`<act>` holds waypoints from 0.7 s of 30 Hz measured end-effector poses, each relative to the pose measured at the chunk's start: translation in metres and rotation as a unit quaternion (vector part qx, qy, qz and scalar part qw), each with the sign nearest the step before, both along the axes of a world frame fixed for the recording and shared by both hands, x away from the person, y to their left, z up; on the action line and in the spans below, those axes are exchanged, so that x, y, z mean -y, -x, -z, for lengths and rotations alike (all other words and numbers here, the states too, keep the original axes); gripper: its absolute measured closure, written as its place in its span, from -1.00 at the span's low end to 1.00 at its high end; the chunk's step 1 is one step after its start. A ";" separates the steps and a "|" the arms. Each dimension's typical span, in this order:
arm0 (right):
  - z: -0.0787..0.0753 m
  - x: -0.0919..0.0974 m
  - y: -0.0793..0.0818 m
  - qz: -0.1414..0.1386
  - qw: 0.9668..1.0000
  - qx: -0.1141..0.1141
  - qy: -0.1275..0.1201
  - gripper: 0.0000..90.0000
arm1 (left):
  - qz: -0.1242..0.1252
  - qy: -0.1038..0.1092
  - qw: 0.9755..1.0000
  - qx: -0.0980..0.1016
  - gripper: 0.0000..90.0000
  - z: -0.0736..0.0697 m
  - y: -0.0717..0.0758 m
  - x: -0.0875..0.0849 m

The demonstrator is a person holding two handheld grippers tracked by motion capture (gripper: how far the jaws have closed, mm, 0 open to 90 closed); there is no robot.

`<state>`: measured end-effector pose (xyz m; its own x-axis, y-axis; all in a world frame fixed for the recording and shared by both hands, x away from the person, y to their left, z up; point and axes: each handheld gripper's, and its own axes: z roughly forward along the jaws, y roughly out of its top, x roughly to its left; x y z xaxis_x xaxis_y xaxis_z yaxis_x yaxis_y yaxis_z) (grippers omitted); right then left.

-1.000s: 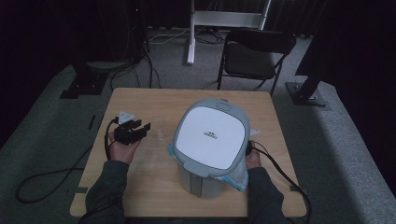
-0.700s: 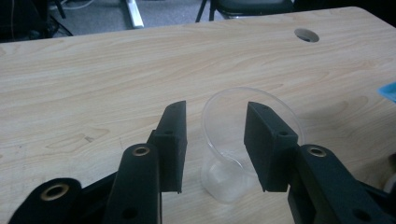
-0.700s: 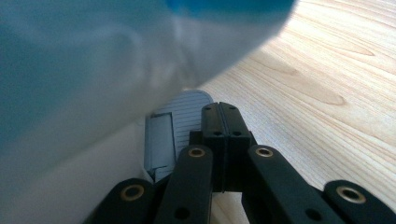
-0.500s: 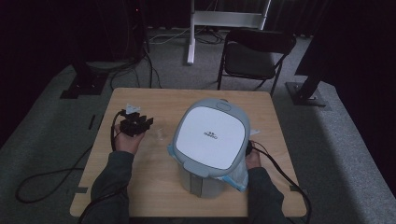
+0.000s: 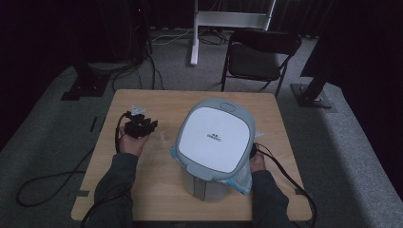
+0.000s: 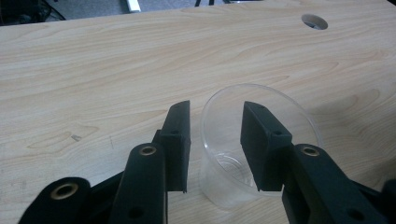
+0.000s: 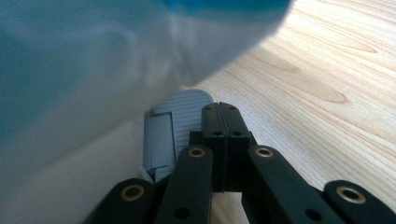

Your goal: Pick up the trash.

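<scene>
A pale wooden bench point(image 5: 157, 199) is set on grey carpet point(image 5: 43, 156) in a dim room. Beyond the left claw point(image 5: 142, 127), a black folding chair point(image 5: 259, 59) and a white stand point(image 5: 228, 21) are seen against darkness.

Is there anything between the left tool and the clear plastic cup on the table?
Nothing visible. In the left gripper view the open left tool already straddles the near rim of the clear cup, one jaw outside the wall and one inside, with bare wooden table around it.

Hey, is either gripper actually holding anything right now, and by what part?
Nothing held. The left gripper is open astride the clear cup's rim; the right gripper is shut empty.
</scene>
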<state>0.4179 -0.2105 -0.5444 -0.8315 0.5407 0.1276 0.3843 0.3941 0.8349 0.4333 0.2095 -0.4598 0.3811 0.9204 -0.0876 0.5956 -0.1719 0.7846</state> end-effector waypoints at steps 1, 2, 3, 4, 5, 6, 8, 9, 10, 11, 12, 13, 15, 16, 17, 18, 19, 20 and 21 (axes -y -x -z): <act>0.000 0.000 0.000 0.000 1.000 0.000 0.000 1.00 | 0.001 -0.001 1.000 -0.002 0.42 0.000 0.000 0.000; 0.000 0.000 0.000 0.000 1.000 0.000 0.000 1.00 | 0.001 0.000 1.000 -0.002 0.43 0.000 0.000 0.000; 0.000 0.000 0.000 0.000 1.000 0.000 0.000 1.00 | 0.001 -0.001 1.000 -0.002 0.44 0.000 -0.001 0.000; 0.000 0.000 0.000 0.000 1.000 0.000 0.000 1.00 | 0.001 -0.001 1.000 -0.003 0.45 0.001 -0.001 0.000; 0.000 0.000 0.000 0.000 1.000 0.000 0.000 1.00 | 0.001 -0.001 1.000 -0.004 0.46 0.001 -0.001 0.000; 0.000 0.000 0.000 0.000 1.000 0.000 0.000 1.00 | 0.001 -0.002 1.000 -0.006 0.48 0.002 -0.002 0.000; 0.000 0.000 0.000 0.000 1.000 -0.001 0.001 1.00 | 0.002 -0.002 1.000 -0.008 0.50 0.003 -0.003 0.000; 0.000 0.000 0.000 -0.001 1.000 -0.001 0.001 1.00 | 0.001 -0.002 1.000 -0.010 0.51 0.003 -0.003 0.000; 0.000 0.000 0.000 -0.001 1.000 -0.001 0.001 1.00 | 0.001 -0.002 1.000 -0.011 0.52 0.004 -0.003 0.000; 0.000 0.000 0.000 -0.001 1.000 -0.001 0.001 1.00 | 0.002 -0.003 1.000 -0.011 0.54 0.004 -0.003 0.001; 0.000 0.000 0.000 -0.001 1.000 -0.001 0.002 1.00 | 0.002 -0.005 1.000 -0.012 0.56 0.004 -0.004 0.001; 0.000 0.000 0.000 -0.001 1.000 -0.001 0.001 1.00 | 0.002 -0.005 1.000 -0.013 0.58 0.004 -0.004 0.001; 0.000 0.000 0.000 -0.001 1.000 -0.001 0.002 1.00 | 0.001 -0.004 1.000 -0.014 0.62 0.005 -0.005 0.001; 0.000 0.000 0.000 -0.001 1.000 0.000 0.002 1.00 | 0.002 -0.006 1.000 -0.018 0.64 0.005 -0.006 0.001; 0.000 0.000 0.000 -0.001 1.000 0.000 0.002 1.00 | 0.003 -0.007 1.000 -0.020 0.67 0.005 -0.006 0.002; 0.000 0.000 0.000 -0.001 1.000 0.000 0.002 1.00 | 0.002 -0.008 1.000 -0.021 0.69 0.006 -0.007 0.002; 0.000 0.000 0.000 -0.002 1.000 0.000 0.003 1.00 | 0.002 -0.008 1.000 -0.022 0.69 0.007 -0.007 0.002; 0.000 0.000 0.000 -0.001 1.000 0.000 0.003 1.00 | 0.002 -0.007 1.000 -0.023 0.70 0.008 -0.008 0.002; 0.000 0.000 0.000 -0.001 1.000 0.000 0.003 1.00 | 0.002 -0.007 1.000 -0.025 0.71 0.008 -0.008 0.003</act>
<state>0.4176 -0.2101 -0.5445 -0.8330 0.5391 0.1245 0.3832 0.3998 0.8327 0.4411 0.2069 -0.4680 0.3811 0.9197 -0.0947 0.6334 -0.1851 0.7513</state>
